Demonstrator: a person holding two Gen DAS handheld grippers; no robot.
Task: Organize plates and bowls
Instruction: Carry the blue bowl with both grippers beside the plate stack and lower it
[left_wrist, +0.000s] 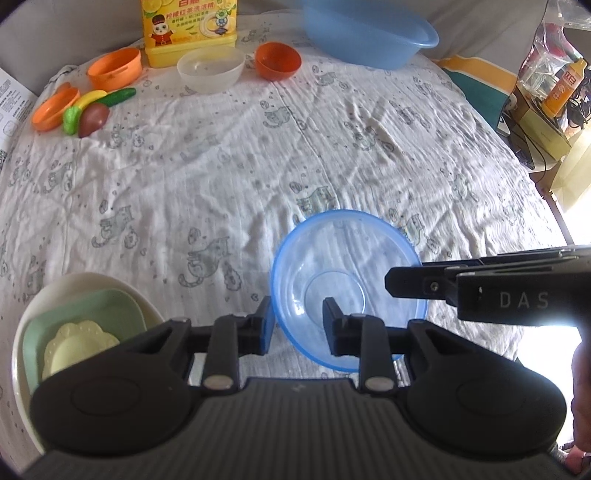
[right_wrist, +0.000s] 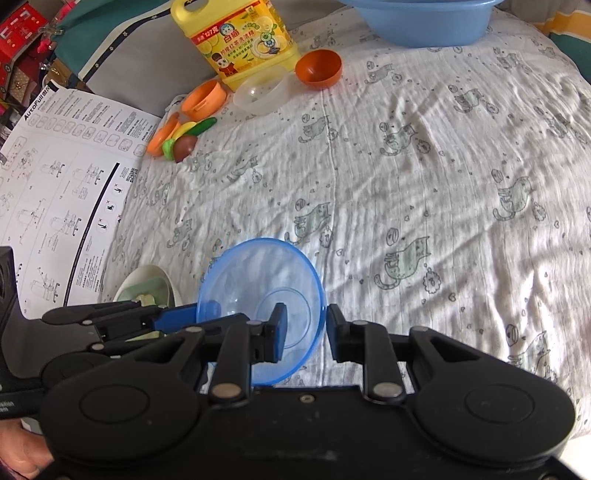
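A clear blue bowl (left_wrist: 347, 284) sits on the cat-print cloth, also in the right wrist view (right_wrist: 262, 295). My left gripper (left_wrist: 298, 325) straddles its left rim, one finger inside and one outside, jaws apart. My right gripper (right_wrist: 306, 332) straddles its right rim the same way and shows from the side in the left wrist view (left_wrist: 406, 286). A stack of a white plate (left_wrist: 22, 347), green dish (left_wrist: 107, 310) and small cream plate (left_wrist: 74, 347) lies to the left. A clear bowl (left_wrist: 210, 70) and orange bowl (left_wrist: 277, 61) stand far back.
A yellow detergent jug (left_wrist: 188, 29), a large blue basin (left_wrist: 365, 33), orange cups (left_wrist: 116, 68) and toy vegetables (left_wrist: 96, 110) line the far edge. A printed instruction sheet (right_wrist: 62, 177) lies on the left. Boxes and a bottle (left_wrist: 561, 88) stand off the right side.
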